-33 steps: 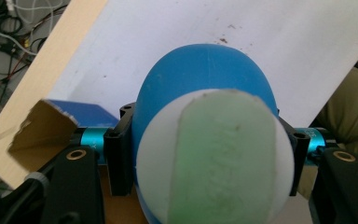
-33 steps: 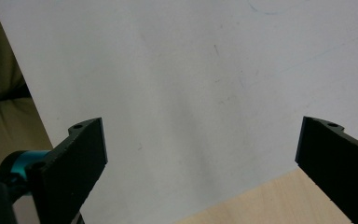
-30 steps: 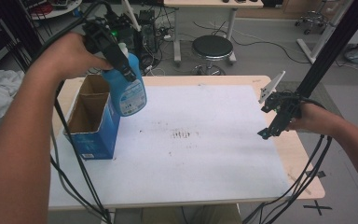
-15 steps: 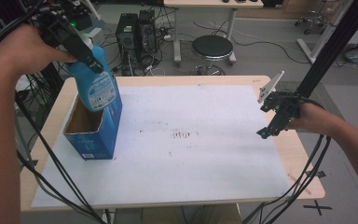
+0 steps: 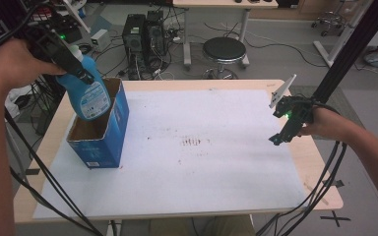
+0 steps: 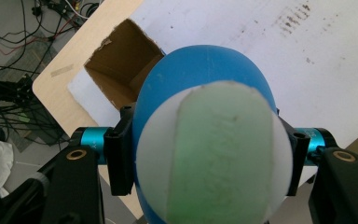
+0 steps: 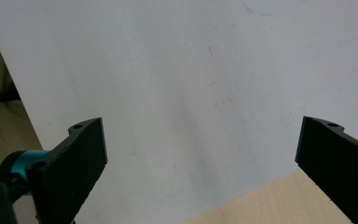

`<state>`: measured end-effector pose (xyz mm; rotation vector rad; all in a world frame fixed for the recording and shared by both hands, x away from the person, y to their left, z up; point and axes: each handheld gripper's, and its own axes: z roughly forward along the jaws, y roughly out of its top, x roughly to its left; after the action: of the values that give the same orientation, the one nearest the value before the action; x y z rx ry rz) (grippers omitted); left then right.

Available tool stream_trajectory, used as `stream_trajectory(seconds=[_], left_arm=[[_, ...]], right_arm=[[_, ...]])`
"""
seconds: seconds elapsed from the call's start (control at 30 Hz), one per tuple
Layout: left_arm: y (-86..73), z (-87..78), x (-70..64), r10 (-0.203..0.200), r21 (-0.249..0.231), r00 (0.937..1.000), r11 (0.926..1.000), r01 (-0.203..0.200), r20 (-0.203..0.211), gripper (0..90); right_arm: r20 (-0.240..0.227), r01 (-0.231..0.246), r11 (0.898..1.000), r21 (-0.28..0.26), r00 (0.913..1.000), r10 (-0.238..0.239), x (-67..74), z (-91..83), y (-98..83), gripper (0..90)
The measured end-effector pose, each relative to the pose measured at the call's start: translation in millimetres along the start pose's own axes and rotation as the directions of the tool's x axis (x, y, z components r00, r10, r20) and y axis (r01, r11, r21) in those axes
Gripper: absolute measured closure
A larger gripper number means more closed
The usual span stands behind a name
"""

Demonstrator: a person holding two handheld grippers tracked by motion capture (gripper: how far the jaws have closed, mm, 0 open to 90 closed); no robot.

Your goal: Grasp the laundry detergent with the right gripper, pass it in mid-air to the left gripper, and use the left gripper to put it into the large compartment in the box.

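High view: white sheet (image 5: 202, 172) covers the wooden table (image 5: 320, 172) — grey floor, stool (image 5: 224, 49) behind. Left gripper (image 5: 81, 76) pinches the blue bottle (image 5: 91, 98) over the open blue box (image 5: 101, 142); right gripper (image 5: 280, 135) spread, empty.

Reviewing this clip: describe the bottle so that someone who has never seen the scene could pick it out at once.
Look to the left end of the white-covered table, where an open blue cardboard box stands. The bottle hangs tilted over the box's open top, its base just inside, clamped in the left gripper. It is the one rounded blue plastic bottle with a printed label and a white and green cap.
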<state>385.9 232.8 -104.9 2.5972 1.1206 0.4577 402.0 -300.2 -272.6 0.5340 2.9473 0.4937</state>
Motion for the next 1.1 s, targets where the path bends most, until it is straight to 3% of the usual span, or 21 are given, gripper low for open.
stream_trajectory(seconds=[0.33, 0.47, 0.93, 1.1], left_arm=[[-18.6, 35.2, 8.1, -0.006, 0.053, 1.0000, 0.9986, 0.005, 0.008, 38.1], [-28.1, 53.5, 9.3, -0.014, 0.049, 0.9995, 0.9987, 0.012, 0.027, 38.1], [-45.3, 116.3, 4.8, 0.036, 0.089, 0.9966, 0.9952, -0.042, 0.074, 38.1], [-51.9, 134.4, 6.1, 0.037, 0.098, 0.9968, 0.9942, -0.044, 0.071, 38.0]], right_arm=[[-0.004, -0.016, 1.000, -0.006, 0.9999, 0.016, -2.1, 3.1, 0.8, 1.0], [-0.008, -0.017, 1.000, -0.004, 0.9998, 0.017, -2.3, 5.0, -0.8, 1.1], [-0.016, -0.024, 1.000, 0.007, 0.9996, 0.024, -4.1, 11.7, -3.5, 1.1], [-0.023, -0.034, 0.999, 0.005, 0.9991, 0.034, -4.2, 15.9, -6.6, 1.1]])
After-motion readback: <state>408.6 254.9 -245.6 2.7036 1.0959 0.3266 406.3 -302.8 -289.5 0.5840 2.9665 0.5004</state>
